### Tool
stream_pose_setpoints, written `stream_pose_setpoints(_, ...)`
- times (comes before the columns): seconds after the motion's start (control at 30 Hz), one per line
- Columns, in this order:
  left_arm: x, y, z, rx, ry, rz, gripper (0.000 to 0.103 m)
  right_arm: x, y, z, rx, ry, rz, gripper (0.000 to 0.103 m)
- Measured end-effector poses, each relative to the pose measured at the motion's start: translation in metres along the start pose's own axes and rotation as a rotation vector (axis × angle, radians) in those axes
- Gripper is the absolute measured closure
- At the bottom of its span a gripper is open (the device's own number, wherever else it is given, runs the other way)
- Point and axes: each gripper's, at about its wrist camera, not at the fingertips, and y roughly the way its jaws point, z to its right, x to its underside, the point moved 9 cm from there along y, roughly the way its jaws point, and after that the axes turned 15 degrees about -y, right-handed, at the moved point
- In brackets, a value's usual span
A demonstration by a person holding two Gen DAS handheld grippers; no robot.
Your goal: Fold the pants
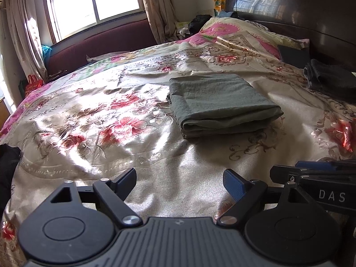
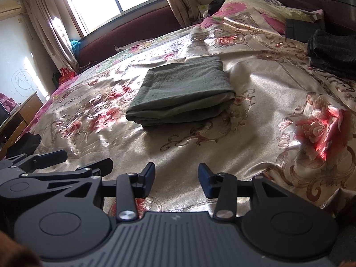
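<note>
Grey-green folded pants (image 1: 222, 104) lie on the bed (image 1: 89, 120), well ahead of your left gripper (image 1: 180, 183) and right gripper (image 2: 176, 178); both sets of fingers spread, empty.

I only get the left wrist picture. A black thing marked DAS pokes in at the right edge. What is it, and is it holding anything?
Observer: That is the right tongs. In the right wrist view its jaws stand open with nothing between them. They are over the bedspread, short of the folded green pants.
Visitor: Funny. Is there anything off to the left of the bed that I miss?
Observer: Yes, a spiral scribble is drawn on the white wall there.
</note>
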Motion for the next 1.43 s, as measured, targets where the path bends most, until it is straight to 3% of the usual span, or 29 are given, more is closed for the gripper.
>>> stream_pose_setpoints(1.43, 0.0028, 0.0075, -0.0002, 0.010, -0.050, -0.021, 0.006, 0.0058, 0.0059, 0.0020, 0.023, -0.010, -0.032, 0.059)
